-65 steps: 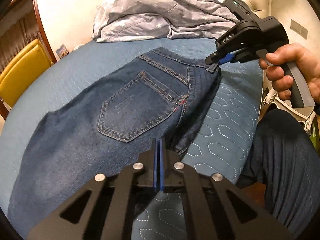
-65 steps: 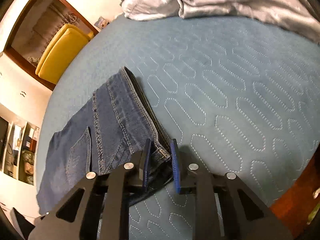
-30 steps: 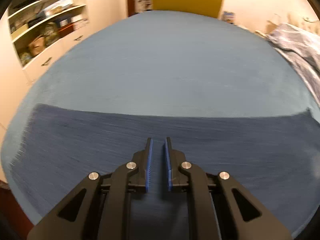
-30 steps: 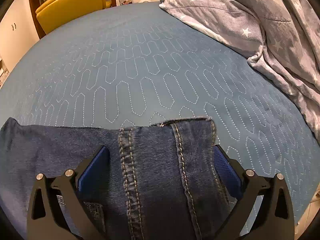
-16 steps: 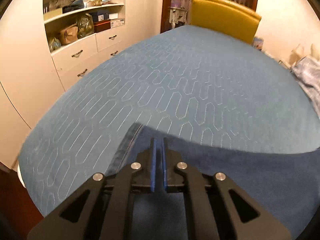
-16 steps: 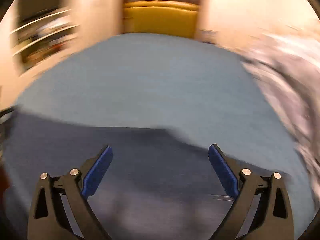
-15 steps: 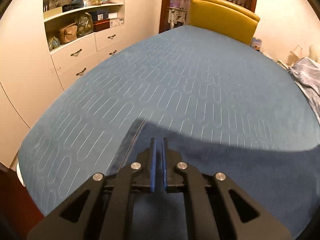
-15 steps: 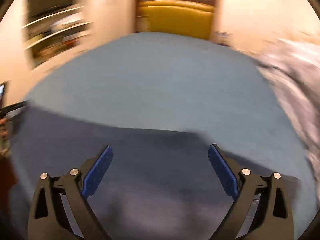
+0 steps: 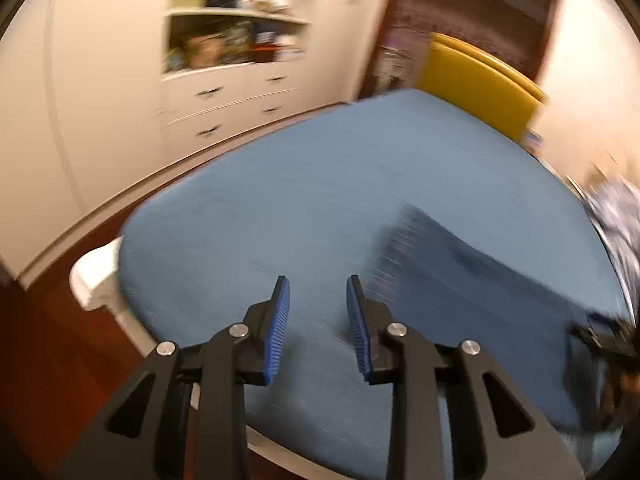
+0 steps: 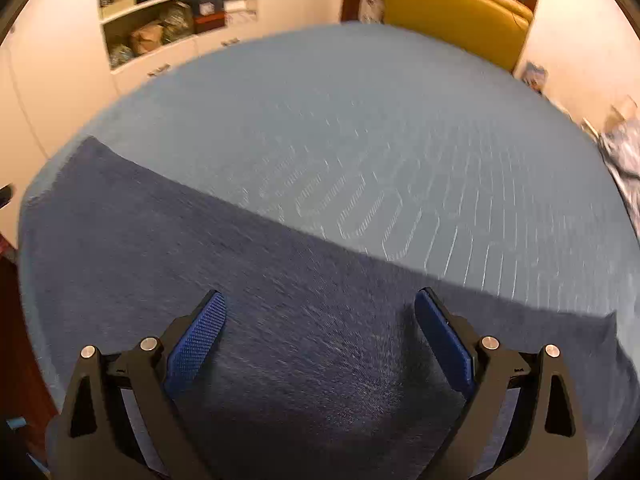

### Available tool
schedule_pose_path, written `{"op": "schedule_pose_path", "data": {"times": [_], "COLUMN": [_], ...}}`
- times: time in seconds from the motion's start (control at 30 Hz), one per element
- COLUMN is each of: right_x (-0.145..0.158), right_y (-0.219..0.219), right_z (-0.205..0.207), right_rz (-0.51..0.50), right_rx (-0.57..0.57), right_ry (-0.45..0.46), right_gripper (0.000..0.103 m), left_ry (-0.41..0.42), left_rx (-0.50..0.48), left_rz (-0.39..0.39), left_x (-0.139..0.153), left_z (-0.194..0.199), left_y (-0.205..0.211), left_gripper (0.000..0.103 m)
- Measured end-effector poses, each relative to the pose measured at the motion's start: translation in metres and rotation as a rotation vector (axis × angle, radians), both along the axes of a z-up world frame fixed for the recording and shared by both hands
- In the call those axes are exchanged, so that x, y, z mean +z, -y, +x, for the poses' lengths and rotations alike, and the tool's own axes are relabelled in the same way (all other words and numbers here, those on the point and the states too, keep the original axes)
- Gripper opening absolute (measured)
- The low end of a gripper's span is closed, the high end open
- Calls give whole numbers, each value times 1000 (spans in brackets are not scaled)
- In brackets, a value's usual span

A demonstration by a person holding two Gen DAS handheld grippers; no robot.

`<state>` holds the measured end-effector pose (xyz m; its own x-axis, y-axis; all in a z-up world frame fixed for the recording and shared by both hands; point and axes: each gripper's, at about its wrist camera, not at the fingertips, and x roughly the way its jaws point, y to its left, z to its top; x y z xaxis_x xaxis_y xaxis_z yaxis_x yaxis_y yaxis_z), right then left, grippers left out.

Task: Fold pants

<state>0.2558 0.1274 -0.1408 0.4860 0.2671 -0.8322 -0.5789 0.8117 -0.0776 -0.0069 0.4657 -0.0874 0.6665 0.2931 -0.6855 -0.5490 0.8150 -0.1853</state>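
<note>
The dark blue jeans (image 10: pixel 180 232) lie stretched across the blue quilted bed (image 10: pixel 360 120). My right gripper (image 10: pixel 320 332) hovers over the denim, open wide, its pads clear of the cloth. In the blurred left wrist view the jeans (image 9: pixel 480 280) lie to the right, their hem end just beyond the right fingertip. My left gripper (image 9: pixel 318 320) is over bare bed cover (image 9: pixel 320 180) near the bed's corner. Its jaws are opening and nothing is between them.
A yellow chair (image 10: pixel 452 4) stands past the bed's far end. White cupboards with drawers (image 9: pixel 224 92) and filled shelves (image 10: pixel 172 12) line the left wall. A grey starred blanket (image 10: pixel 624 148) lies at the right. The bed's white corner (image 9: pixel 96 276) and dark wood floor are at lower left.
The left gripper has swung left, off the jeans' hem toward the bed's corner, and its jaws have parted. The right gripper stays wide open and has slid from the waistband along the leg.
</note>
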Motion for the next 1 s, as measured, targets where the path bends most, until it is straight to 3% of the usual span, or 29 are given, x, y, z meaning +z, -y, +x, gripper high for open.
{"op": "schedule_pose_path", "data": {"times": [0.2,0.33,0.5,0.63,0.77,0.87,1.0], "right_x": [-14,-21,-24,-23,-24,-24,-24], "right_y": [-2,-6,-4,-4,-2,-3,-2], "right_z": [-3,0,9,4,1,0,0], "right_rz": [8,12,29,29,28,27,27], "right_rx": [-29,-35,-36,-37,-36,-37,-37], "right_ry": [0,3,16,27,31,35,38], "right_gripper": [93,97,99,99,99,99,99], "left_ry": [-29,-83,-49,-7,72,115,183], "left_rx": [-220,-209,-233,-205,-74,-8,-2], "left_rz": [77,90,94,21,-123,-243,-321], "left_x": [-21,-49,-53,-48,-45,-55,-62], "left_z": [49,66,55,44,20,-2,-16], "left_y": [106,111,100,89,70,64,60], "left_gripper": [38,38,34,34,62,63,63]}}
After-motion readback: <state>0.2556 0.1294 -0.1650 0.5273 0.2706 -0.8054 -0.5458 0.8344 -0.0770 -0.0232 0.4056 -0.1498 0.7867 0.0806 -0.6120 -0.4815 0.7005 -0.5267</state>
